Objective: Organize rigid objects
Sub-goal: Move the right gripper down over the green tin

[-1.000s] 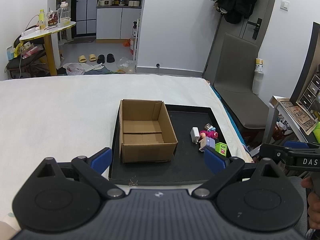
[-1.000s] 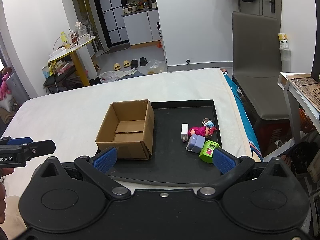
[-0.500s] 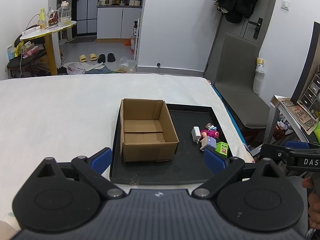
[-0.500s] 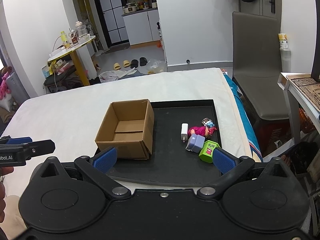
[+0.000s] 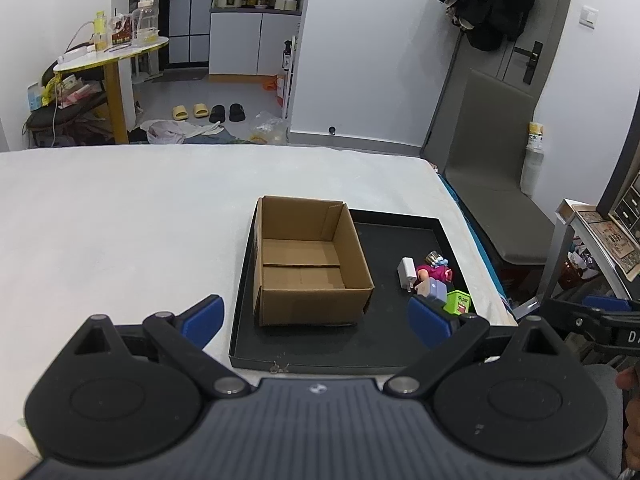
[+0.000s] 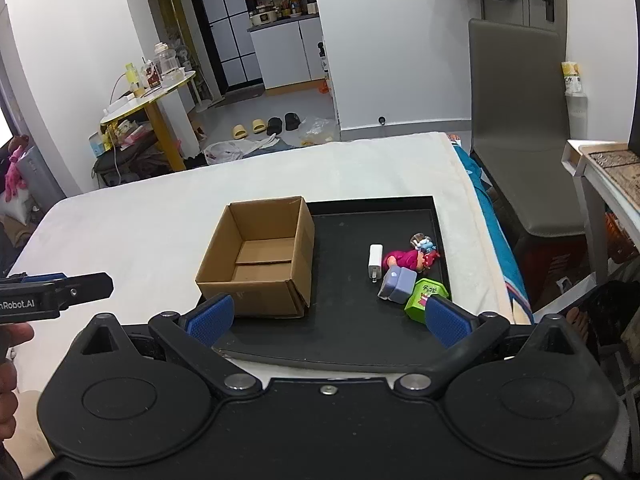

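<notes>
A black tray [image 6: 436, 216] rests on a white bed [image 5: 120, 220]; an open, empty cardboard box [image 6: 260, 256] fills its left half, while a cluster of small items sits on the right: a white charger [image 6: 375, 261], a pink figurine [image 6: 408, 258], a lavender block [image 6: 396, 285] and a green cube [image 6: 425, 295]. Both tools hover short of the tray's near edge, fingers spread wide and gripping nothing; the right gripper [image 6: 326, 318] is judged the nearer to the cluster, its right-hand fingertip [image 6: 444, 320] just before the green cube; the left gripper [image 5: 316, 318] faces the box. The charger's long axis runs away from the camera, roughly in line with the fingers, so the items lie ahead and right of the right gripper, the box ahead and left. Readable lettering: "nRobot.AI" on the left tool's body in the right view; "D" on the other tool; the cube's print is illegible.
</notes>
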